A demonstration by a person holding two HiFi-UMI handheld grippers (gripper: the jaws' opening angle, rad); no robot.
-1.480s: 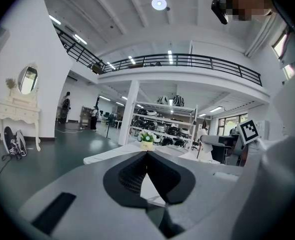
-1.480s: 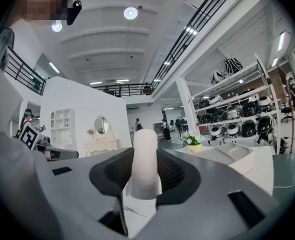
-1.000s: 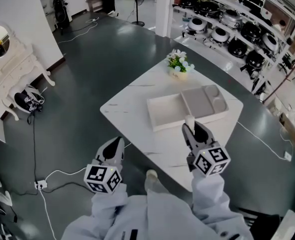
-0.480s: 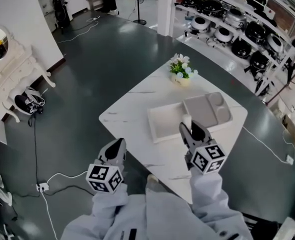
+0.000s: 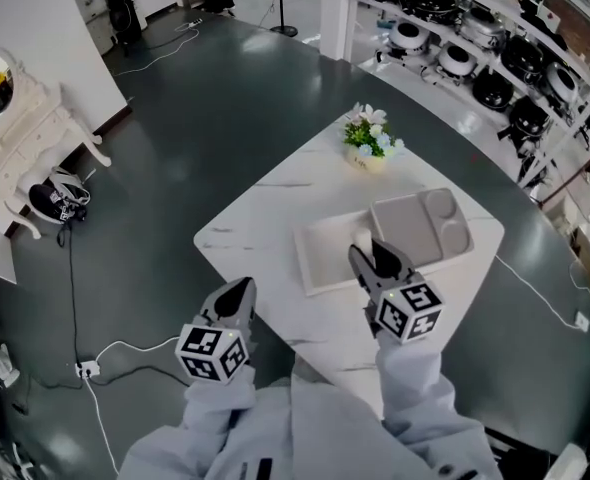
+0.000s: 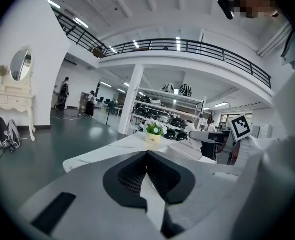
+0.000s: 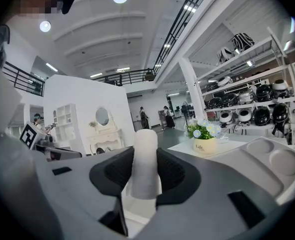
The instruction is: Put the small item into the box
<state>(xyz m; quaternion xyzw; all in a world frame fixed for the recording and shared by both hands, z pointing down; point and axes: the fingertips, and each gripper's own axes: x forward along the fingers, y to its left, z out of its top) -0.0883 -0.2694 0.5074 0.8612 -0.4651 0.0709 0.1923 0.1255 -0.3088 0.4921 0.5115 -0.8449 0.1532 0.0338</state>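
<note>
A small white cylinder (image 7: 145, 164) stands upright between the pads of my right gripper (image 7: 145, 173), which is shut on it. In the head view my right gripper (image 5: 367, 260) hovers over the near edge of the open white box (image 5: 320, 246) on the marble table (image 5: 250, 218). The box's grey lid (image 5: 422, 226), with moulded hollows, lies open to the right. My left gripper (image 5: 237, 293) hangs off the table's near left edge, over the floor. In the left gripper view its jaws (image 6: 146, 159) meet with nothing between them.
A small pot of flowers (image 5: 370, 143) stands at the table's far corner. Shelves of round black and white appliances (image 5: 475, 58) run along the upper right. A white dressing table with a mirror (image 5: 15, 138) stands at the left. Cables (image 5: 105, 353) lie on the dark floor.
My right gripper, still holding the cylinder, has drifted a little left along the box's near edge. The head view has shifted slightly. The left gripper has barely moved.
</note>
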